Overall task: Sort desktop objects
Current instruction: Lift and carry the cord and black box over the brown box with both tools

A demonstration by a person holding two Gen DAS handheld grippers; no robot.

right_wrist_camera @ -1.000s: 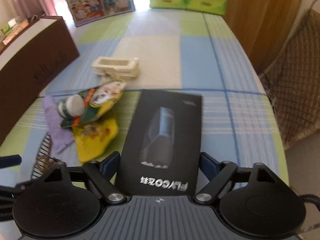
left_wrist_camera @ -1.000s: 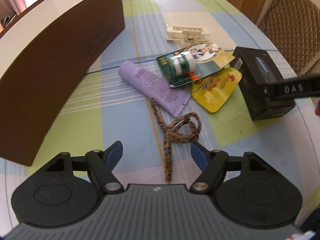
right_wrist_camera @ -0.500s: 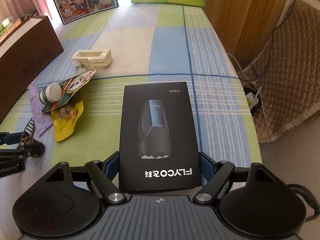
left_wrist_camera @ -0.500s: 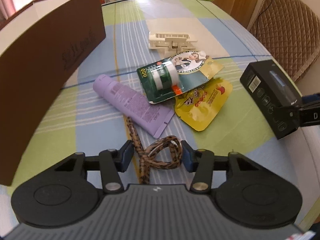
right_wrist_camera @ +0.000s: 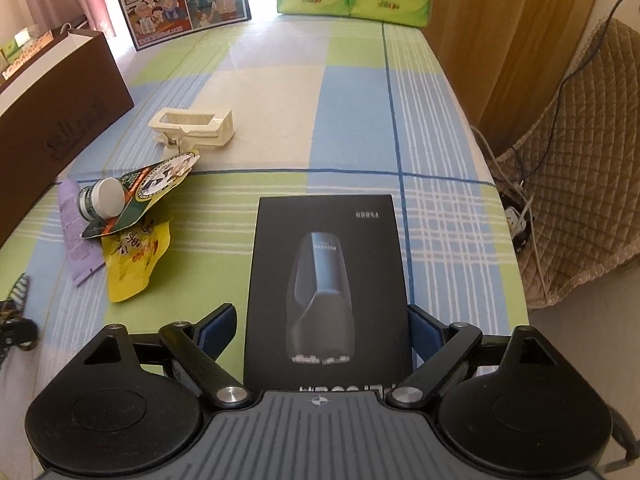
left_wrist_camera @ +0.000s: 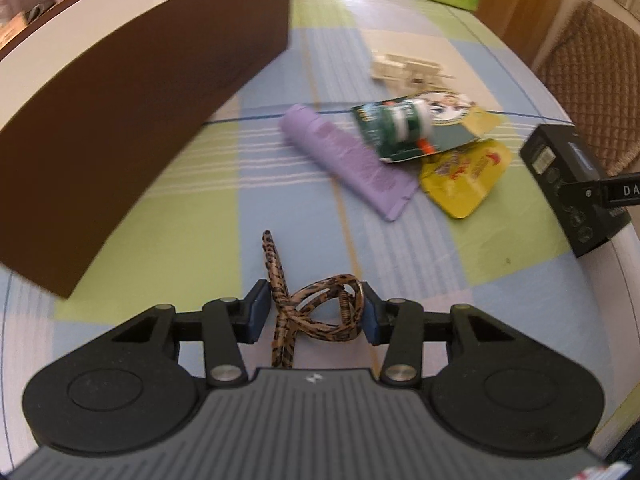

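Two grippers are at work. The left gripper (left_wrist_camera: 312, 314) has its blue pads pinched on a looped leopard-print cord (left_wrist_camera: 316, 312) near the table's (left_wrist_camera: 200, 216) front edge, its loose tail lying forward on the cloth. The right gripper (right_wrist_camera: 322, 328) is opening, its jaws spread beside a black shaver box (right_wrist_camera: 326, 292) that lies between them near the right edge. The cord is limp, so I judge the trailing end could snag or slip free on lifting. The brown box (left_wrist_camera: 132, 120) stands along the left edge, open-topped. A purple tube (left_wrist_camera: 344, 156), a green bottle pack (left_wrist_camera: 404, 128) and a yellow pouch (left_wrist_camera: 464, 176) crowd the middle; the far checked cloth stays open.
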